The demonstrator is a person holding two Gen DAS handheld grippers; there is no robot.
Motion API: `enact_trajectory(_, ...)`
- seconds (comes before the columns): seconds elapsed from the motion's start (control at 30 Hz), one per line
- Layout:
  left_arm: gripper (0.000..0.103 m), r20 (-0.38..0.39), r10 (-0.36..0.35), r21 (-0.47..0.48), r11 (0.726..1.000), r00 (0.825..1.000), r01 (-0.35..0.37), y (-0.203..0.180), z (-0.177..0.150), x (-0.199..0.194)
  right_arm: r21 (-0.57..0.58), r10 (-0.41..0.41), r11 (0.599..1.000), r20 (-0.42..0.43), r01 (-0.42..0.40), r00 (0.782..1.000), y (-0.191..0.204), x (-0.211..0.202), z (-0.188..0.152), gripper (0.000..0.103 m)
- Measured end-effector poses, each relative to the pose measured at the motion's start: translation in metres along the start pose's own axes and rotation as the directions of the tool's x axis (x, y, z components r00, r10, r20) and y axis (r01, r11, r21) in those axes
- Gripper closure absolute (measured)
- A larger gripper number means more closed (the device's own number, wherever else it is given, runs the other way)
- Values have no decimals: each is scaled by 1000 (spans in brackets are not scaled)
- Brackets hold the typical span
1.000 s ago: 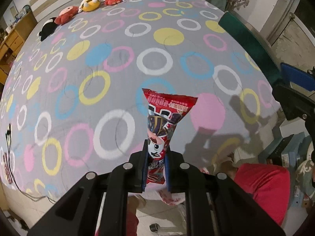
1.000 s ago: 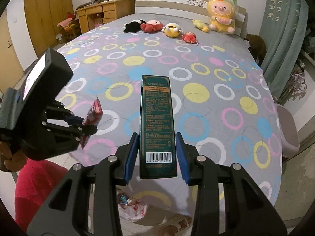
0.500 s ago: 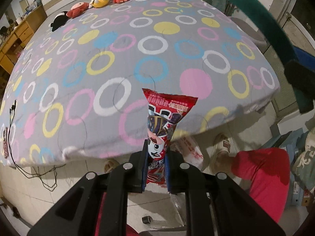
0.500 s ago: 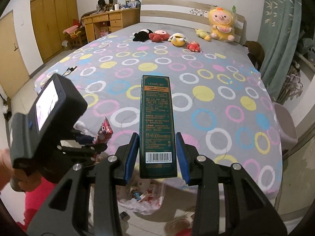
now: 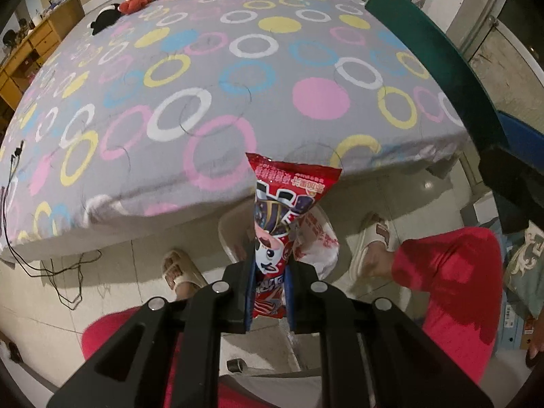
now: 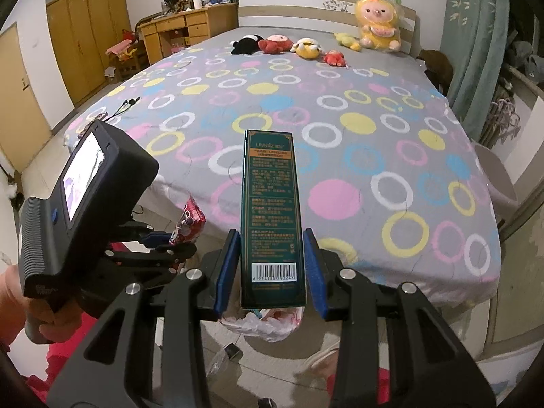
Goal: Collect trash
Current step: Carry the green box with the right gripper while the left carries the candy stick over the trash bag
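Note:
My left gripper (image 5: 268, 272) is shut on a red snack wrapper (image 5: 285, 200) and holds it upright past the foot edge of the bed, above a white bin lined with a plastic bag (image 5: 316, 238) on the floor. My right gripper (image 6: 271, 265) is shut on a tall dark green box (image 6: 270, 204) with a barcode, held above the same bag (image 6: 272, 323). The left gripper (image 6: 163, 241) with the wrapper (image 6: 190, 219) also shows in the right wrist view, low at the left. The green box (image 5: 438, 57) crosses the right of the left wrist view.
The bed with a grey circle-patterned cover (image 6: 306, 129) fills the middle; plush toys (image 6: 289, 44) lie near the headboard. A person's slippered feet (image 5: 370, 238) and red trousers (image 5: 452, 289) stand by the bin. A cable (image 5: 61, 272) trails on the floor at left. A desk and wardrobe (image 6: 85, 40) stand far left.
Both grippers have drawn back from over the bed to beyond its foot edge. The floor, feet and bin bag have come into view beneath them. Both grips are unchanged.

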State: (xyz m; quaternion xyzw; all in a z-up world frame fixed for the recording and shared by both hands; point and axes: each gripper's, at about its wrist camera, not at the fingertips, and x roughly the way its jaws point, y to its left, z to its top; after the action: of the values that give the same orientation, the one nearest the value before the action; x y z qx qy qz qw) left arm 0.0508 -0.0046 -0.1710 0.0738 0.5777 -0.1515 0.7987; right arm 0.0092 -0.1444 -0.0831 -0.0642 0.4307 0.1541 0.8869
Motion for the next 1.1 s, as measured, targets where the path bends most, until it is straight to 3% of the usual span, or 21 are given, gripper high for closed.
enact_trajectory(0.43, 88, -56, -29, -14, 1000, 998, 28, -15, -19, 35, 58, 21, 998, -65, -18, 998, 9, 24, -43, 66)
enact_trajectory(0.8, 88, -158, -47, -95, 995, 986, 32, -6, -27, 89, 106, 37, 994, -153, -21, 988, 6, 59, -72, 66)
enact_trajectory(1.1, 88, -195, -35, -141, 990, 980, 7, 1, -28, 124, 127, 36, 992, -211, -10, 977, 3, 94, -90, 66)
